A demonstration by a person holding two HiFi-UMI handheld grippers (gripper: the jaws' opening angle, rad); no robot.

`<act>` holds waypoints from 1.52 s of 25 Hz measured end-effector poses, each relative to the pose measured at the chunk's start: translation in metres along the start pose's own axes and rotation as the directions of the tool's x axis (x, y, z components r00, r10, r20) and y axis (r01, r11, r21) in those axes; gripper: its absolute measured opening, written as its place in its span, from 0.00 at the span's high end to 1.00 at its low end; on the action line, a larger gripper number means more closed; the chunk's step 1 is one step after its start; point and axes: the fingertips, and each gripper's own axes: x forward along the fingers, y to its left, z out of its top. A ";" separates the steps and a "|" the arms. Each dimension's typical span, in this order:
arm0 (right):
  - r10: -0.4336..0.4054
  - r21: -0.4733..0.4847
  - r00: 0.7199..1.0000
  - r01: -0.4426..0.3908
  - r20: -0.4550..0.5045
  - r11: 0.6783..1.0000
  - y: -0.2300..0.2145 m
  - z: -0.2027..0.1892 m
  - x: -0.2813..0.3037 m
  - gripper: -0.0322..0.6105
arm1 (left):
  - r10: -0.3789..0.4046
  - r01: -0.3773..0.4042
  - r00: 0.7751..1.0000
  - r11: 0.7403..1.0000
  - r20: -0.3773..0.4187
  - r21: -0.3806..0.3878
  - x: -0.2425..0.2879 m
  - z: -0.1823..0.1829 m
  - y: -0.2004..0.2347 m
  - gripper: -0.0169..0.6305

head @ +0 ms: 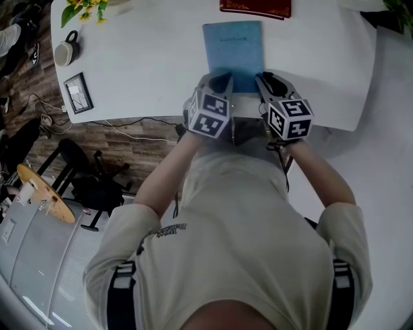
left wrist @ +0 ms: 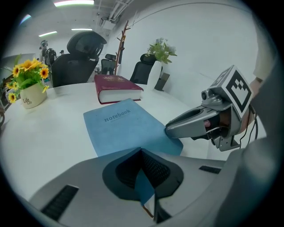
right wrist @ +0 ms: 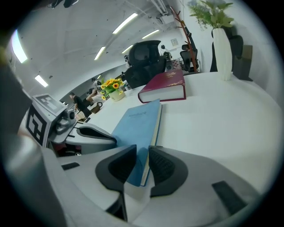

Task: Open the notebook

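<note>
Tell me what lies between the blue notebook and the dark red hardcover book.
Nothing: only a narrow strip of bare white table separates the blue notebook from the dark red hardcover book, seen best in the head view.

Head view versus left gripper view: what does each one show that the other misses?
Only the head view: the mug, the wooden floor and the person's shirt. Only the left gripper view: the coat rack, ceiling lights, and the left gripper pinching the blue notebook by its cover. Both: the blue notebook, the red book, yellow flowers, the right gripper and the white table.
</note>
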 end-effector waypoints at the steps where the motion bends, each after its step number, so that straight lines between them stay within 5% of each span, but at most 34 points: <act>1: 0.006 0.001 1.000 -0.006 0.006 1.000 0.002 0.003 -0.003 0.81 | 0.000 0.000 1.000 1.000 0.009 -0.003 -0.002 0.002 -0.001 0.97; 10: 0.144 -0.166 0.985 -0.127 0.096 0.978 0.064 0.045 -0.035 0.81 | 0.004 0.001 0.987 1.000 0.163 -0.031 -0.066 0.059 -0.008 0.97; 22: 0.396 -0.413 0.918 -0.367 -0.017 0.834 0.195 0.058 -0.004 0.77 | 0.134 -0.079 0.962 0.971 0.239 -0.226 -0.163 0.050 0.039 0.97; 30: 0.462 -0.464 0.866 -0.494 -0.190 0.736 0.238 0.032 0.046 0.68 | 0.202 -0.163 0.973 0.946 0.115 -0.281 -0.150 -0.005 0.092 0.97; 38: 0.407 -0.419 0.843 -0.531 -0.353 0.737 0.236 -0.006 0.093 0.68 | 0.157 -0.156 0.987 0.927 -0.023 -0.340 -0.112 -0.058 0.123 0.97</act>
